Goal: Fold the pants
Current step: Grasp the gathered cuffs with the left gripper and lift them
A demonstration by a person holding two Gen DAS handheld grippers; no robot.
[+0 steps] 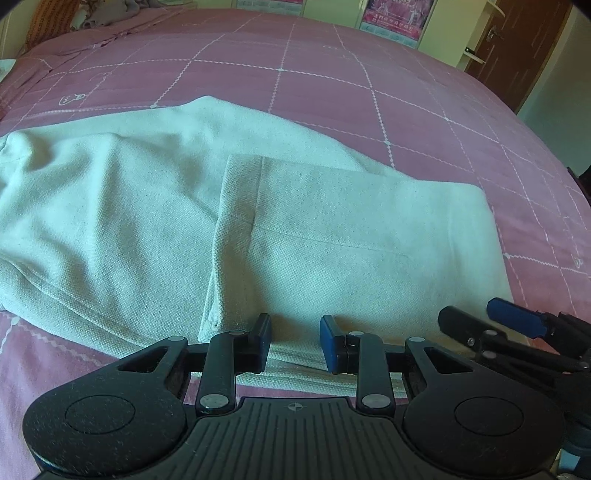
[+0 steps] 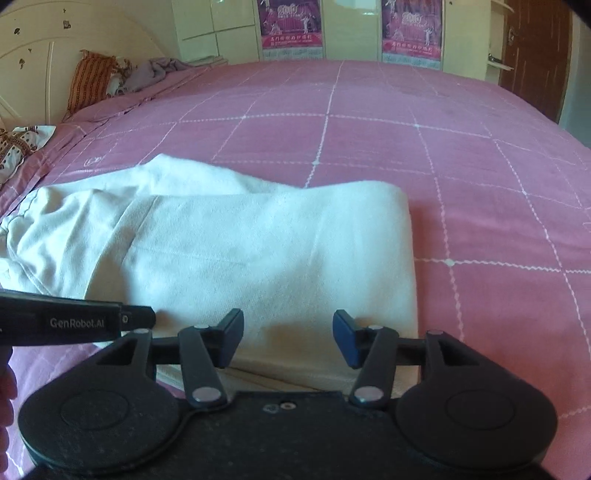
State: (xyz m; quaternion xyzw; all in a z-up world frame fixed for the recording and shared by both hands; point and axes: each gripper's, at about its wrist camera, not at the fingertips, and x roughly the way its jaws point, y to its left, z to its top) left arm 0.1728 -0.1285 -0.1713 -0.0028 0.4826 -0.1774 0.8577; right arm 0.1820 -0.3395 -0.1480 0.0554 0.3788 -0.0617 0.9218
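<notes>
Pants [image 1: 147,206], pale off-white cotton, lie across the near part of a bed covered by a pink bedspread [image 1: 332,96] with a white grid of stitched lines. One trouser leg [image 1: 351,240] is folded back over the rest of the garment, its hemmed cuff [image 1: 236,221] lying on top toward the middle and the fold forming a squared edge at the right. The wider upper part of the garment spreads out to the left, with loose creases.

Left hand-held gripper [image 1: 295,341] sits at the near edge of the folded leg, its two blue-padded fingers parted with a clear gap between them and the cloth visible in that gap; nothing is clasped. Right hand-held gripper [image 2: 288,338] is just beside it to the right, likewise spread, wider than the left one, poised over the near edge of the same folded layer and gripping nothing. In the right wrist view the body of the left tool enters from the left, close to the right tool's left finger [image 2: 231,338]; in the left wrist view the right tool's fingers appear at the lower right, over the near right corner of the garment.

At the head of the bed rest an orange striped pillow [image 2: 90,79] and a crumpled grey cloth [image 2: 155,72], against a cream headboard [image 2: 33,55]. Beyond the far side stand pale wardrobe doors bearing two pink posters [image 2: 290,24], and a dark brown door [image 2: 535,51] at the right
</notes>
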